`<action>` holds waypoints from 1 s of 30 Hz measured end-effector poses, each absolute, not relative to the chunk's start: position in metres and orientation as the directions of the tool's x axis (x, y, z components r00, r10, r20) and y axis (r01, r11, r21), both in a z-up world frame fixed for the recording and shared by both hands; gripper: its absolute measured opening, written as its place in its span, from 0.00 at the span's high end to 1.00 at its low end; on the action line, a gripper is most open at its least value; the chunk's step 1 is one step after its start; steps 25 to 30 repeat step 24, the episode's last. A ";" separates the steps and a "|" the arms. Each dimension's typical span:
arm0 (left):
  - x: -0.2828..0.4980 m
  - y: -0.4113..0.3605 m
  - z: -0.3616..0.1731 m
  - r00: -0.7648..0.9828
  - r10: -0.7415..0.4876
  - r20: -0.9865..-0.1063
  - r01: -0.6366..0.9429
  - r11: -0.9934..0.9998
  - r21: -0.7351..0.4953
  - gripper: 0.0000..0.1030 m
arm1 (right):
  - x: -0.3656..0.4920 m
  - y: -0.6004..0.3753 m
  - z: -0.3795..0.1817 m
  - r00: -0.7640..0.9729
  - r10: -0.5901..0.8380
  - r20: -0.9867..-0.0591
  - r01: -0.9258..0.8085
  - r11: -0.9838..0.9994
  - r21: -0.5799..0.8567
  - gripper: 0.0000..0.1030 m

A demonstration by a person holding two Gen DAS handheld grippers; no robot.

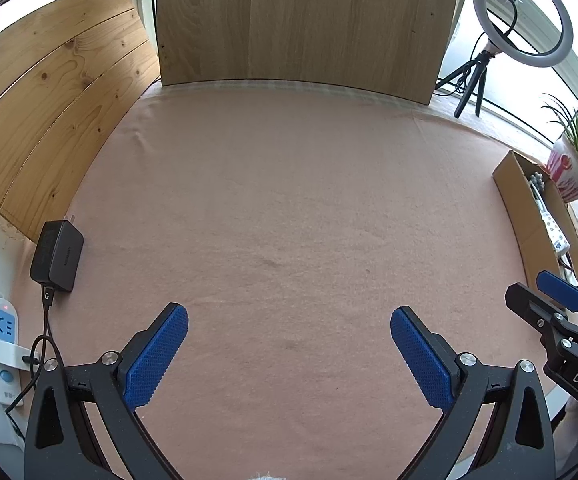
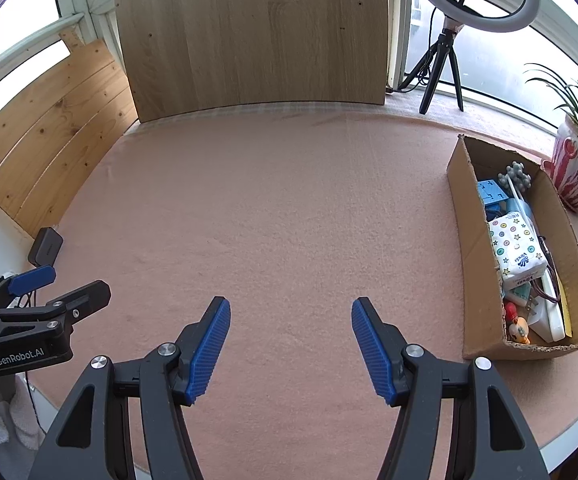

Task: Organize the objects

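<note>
Charger (image 1: 57, 256) sits at the left edge, plugged in, so probably staying. Both hand-held grippers, left (image 1: 289, 354) and right (image 2: 291, 346), hover spread apart, holding nothing. Everything's packed in the box (image 2: 475, 248) at right, so tidying looks done.

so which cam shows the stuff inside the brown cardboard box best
The right wrist view: it looks down into the open brown cardboard box, showing the star-patterned tissue pack and blue blocks. The left wrist view sees the box edge-on, contents mostly hidden.
</note>
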State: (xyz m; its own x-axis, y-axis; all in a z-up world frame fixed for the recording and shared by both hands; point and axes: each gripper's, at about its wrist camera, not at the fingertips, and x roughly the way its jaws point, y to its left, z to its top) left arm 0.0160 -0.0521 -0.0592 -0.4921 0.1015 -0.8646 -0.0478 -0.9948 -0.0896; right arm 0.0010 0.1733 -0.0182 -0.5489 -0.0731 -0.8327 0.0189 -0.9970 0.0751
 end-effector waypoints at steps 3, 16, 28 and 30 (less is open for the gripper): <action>0.016 -0.052 -0.060 -0.490 0.102 -0.866 -0.048 -0.995 -0.090 0.01 | 0.000 0.173 -0.019 -0.547 -0.075 -0.834 0.019 -0.997 0.077 0.42; 0.013 -0.052 -0.063 -0.483 0.102 -0.870 -0.048 -0.995 -0.090 0.01 | -0.003 0.175 -0.021 -0.542 -0.076 -0.837 0.021 -0.997 0.076 0.42; 0.008 -0.051 -0.069 -0.468 0.113 -0.877 -0.060 -0.994 -0.096 0.01 | -0.007 0.176 -0.029 -0.528 -0.084 -0.845 0.024 -0.996 0.084 0.41; 0.008 -0.051 -0.069 -0.468 0.113 -0.877 -0.060 -0.994 -0.096 0.01 | -0.007 0.176 -0.029 -0.528 -0.084 -0.845 0.024 -0.996 0.084 0.41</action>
